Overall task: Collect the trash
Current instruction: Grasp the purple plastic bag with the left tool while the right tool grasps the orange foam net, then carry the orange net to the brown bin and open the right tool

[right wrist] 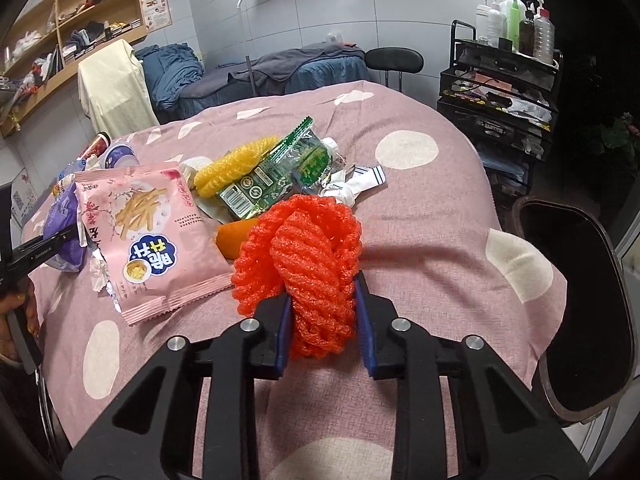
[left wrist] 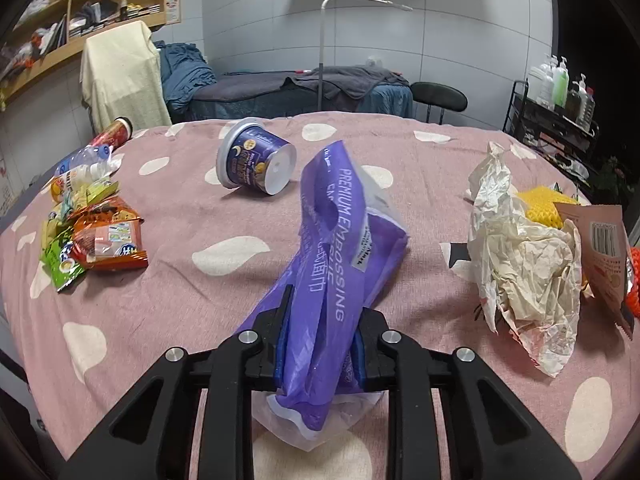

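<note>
In the left wrist view my left gripper (left wrist: 326, 312) is shut on a purple plastic bag (left wrist: 340, 240) with white lettering. The bag stands up between the blue pads above the pink spotted cloth (left wrist: 200, 312). In the right wrist view my right gripper (right wrist: 322, 296) is shut on a red foam net (right wrist: 304, 240), bunched between its pads. Beside it lie a pink snack bag (right wrist: 148, 232), a yellow foam net (right wrist: 232, 164) and a green wrapper (right wrist: 280, 172). A blue cup (left wrist: 256, 160) lies on its side, with crumpled paper (left wrist: 520, 252) to the right and snack wrappers (left wrist: 96, 236) to the left.
A dark open bin (right wrist: 576, 304) stands past the table's right edge. A black rack with bottles (right wrist: 500, 92) is behind it. A black stool (left wrist: 438, 96), a bed and wall shelves lie beyond the table's far edge. A can and a plastic bottle (left wrist: 88, 160) lie at the far left.
</note>
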